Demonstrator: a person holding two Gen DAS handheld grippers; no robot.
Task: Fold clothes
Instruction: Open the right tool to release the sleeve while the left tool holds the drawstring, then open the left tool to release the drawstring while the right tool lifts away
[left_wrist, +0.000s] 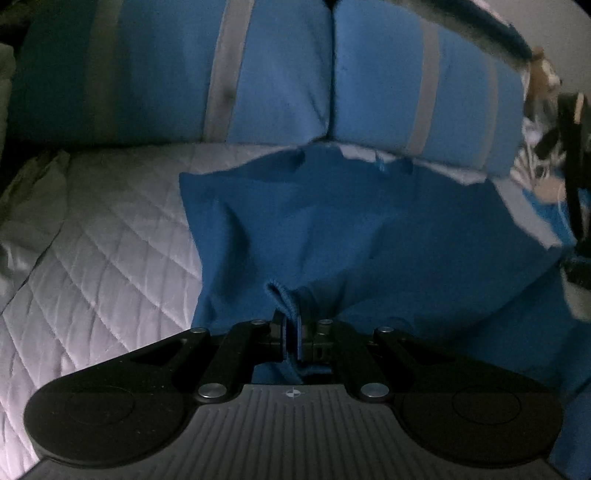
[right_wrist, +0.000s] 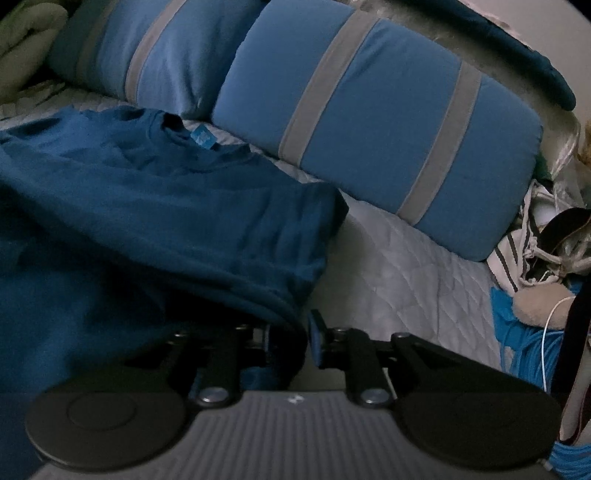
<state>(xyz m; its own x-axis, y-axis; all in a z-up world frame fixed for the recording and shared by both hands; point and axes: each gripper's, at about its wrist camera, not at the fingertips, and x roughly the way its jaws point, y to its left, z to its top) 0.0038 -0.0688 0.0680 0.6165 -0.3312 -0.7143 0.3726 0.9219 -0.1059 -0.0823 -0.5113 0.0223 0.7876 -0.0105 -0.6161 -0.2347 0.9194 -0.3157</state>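
We found the blue T-shirt lying on the quilted bed cover, its collar and light blue neck label turned toward the 2 striped blue pillows and nearly touching them. Taking those pillows as our landmark, the shirt's body ran away from them toward us, and bare quilt showed on either side of it. The left gripper was pinched tight on a hemmed edge of the shirt at the end farthest from the pillows, with a small loop of rolled hem standing up between its pads. The right gripper stood partly apart at the shirt's other near corner; dark cloth draped over its left finger, and we could see nothing pressed between the pads. We judged the shirt to be light, soft knit cotton with no stiffness at all, so it would sag and crease wherever it was unsupported. It looked grippy enough not to slide from the pads, and in no way fragile. In our view the hem corners were the places to hold, each pinch taking both layers so the fabric would hang evenly.
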